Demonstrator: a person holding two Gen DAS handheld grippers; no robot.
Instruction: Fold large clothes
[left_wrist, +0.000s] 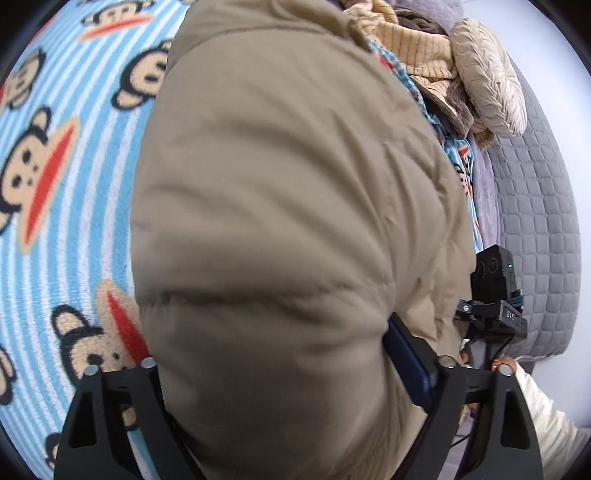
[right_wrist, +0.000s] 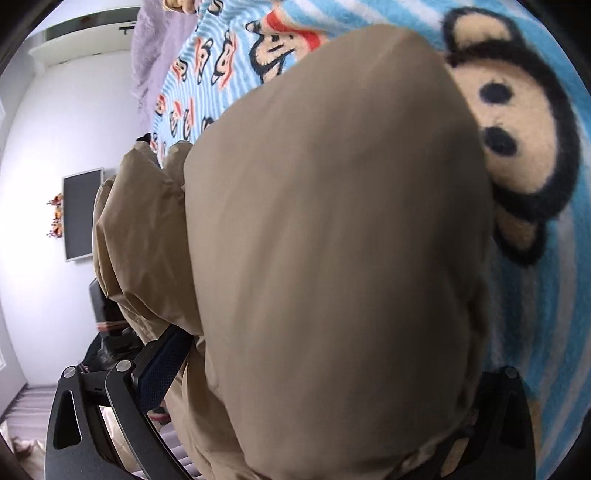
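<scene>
A tan padded jacket (left_wrist: 280, 206) fills the middle of the left wrist view and of the right wrist view (right_wrist: 332, 240). My left gripper (left_wrist: 291, 369) is shut on a thick fold of it; the fabric bulges between the black fingers (left_wrist: 410, 358) and hides the tips. My right gripper (right_wrist: 314, 380) is likewise shut on the jacket, with one blue-padded finger (right_wrist: 166, 362) showing at the left. The jacket hangs over a blue striped monkey-print blanket (left_wrist: 55, 192) that also shows in the right wrist view (right_wrist: 546, 277). The right gripper's body (left_wrist: 491, 295) shows beyond the jacket's right edge.
A pile of beige and brown clothes (left_wrist: 417, 48) and a cream cushion (left_wrist: 487, 74) lie at the far end of the bed, beside a grey quilted cover (left_wrist: 535, 206). A lilac blanket (right_wrist: 155, 48), white wall and dark wall panel (right_wrist: 79, 214) show to the left.
</scene>
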